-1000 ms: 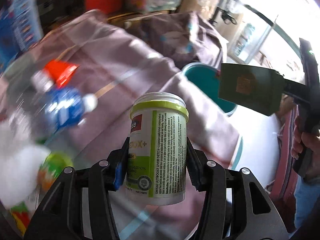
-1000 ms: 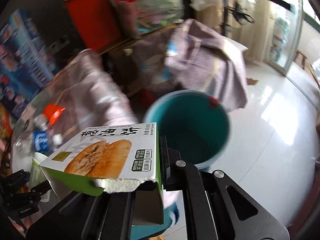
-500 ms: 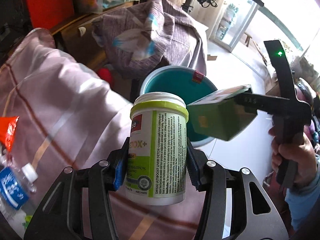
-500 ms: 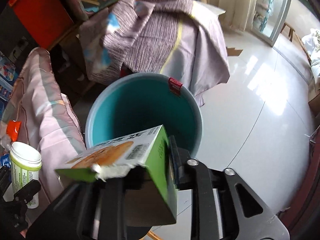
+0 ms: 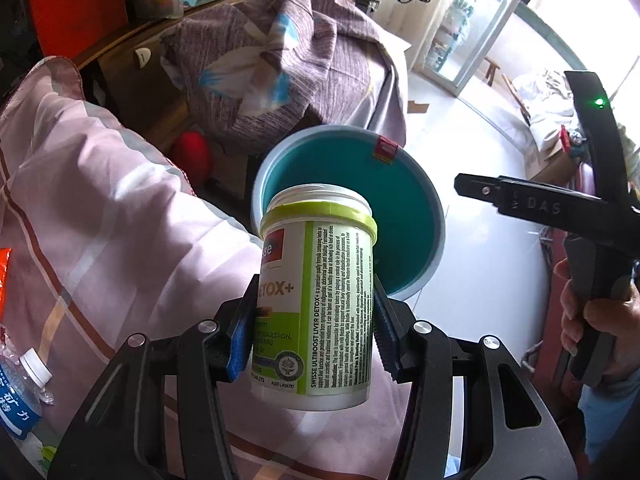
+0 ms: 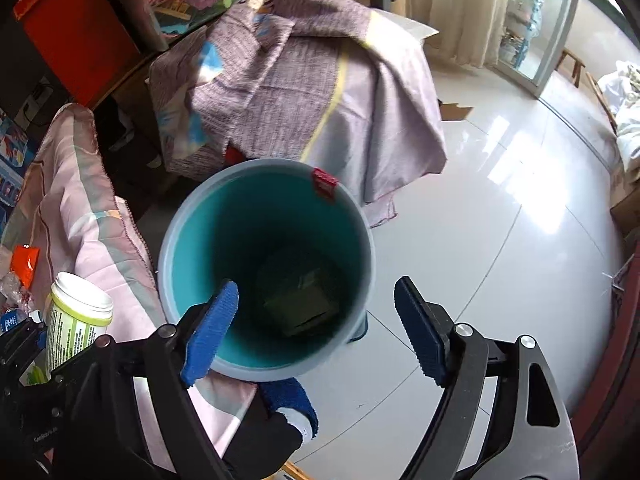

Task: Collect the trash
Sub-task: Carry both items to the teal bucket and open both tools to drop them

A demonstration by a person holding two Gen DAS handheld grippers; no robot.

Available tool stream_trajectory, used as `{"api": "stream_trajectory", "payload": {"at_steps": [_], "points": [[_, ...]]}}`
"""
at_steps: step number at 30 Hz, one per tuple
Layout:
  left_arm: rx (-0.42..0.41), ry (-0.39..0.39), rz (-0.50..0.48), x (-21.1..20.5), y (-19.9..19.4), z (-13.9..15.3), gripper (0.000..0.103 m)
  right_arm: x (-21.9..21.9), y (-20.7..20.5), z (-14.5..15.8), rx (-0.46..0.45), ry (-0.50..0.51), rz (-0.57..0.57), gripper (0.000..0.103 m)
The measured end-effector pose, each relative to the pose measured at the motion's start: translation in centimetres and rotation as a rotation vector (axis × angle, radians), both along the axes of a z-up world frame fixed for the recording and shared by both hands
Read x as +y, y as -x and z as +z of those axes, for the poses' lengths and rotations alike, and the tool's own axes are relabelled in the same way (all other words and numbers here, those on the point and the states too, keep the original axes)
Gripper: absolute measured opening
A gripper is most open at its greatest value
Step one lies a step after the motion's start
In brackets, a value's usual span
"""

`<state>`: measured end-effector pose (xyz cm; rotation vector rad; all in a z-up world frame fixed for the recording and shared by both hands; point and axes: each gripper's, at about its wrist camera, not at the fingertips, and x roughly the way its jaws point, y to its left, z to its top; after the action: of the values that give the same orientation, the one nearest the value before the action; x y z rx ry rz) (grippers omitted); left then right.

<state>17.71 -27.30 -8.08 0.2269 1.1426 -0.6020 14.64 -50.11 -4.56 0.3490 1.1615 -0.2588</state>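
Black tongs (image 6: 316,328); blue ribbed pads (image 6: 210,330)

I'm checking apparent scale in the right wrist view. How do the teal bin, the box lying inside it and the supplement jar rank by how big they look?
1. teal bin, clearly the largest.
2 and 3 unranked: the box and supplement jar look alike, and the jar is nearer.

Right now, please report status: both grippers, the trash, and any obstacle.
Left gripper shut on supplement bottle. Right gripper open above teal bin. Green box lies inside bin. No obstacle seen.
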Motion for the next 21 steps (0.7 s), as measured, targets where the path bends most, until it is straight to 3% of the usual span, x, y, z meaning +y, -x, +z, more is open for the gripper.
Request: {"api": "stream_trajectory", "payload": {"at_steps": [7,21], "points": [[0.012,-0.027,-0.012,-0.9,-0.3,-1.2,0.052,-0.8,0.7,-1.1,0.021,-0.045,-0.039,0.078],[0.013,-0.034,0.019,-3.4,-6.3,-3.0,0.059,-0.5,-1.3,-1.9,0.053,-0.031,-0.031,0.079]]}}
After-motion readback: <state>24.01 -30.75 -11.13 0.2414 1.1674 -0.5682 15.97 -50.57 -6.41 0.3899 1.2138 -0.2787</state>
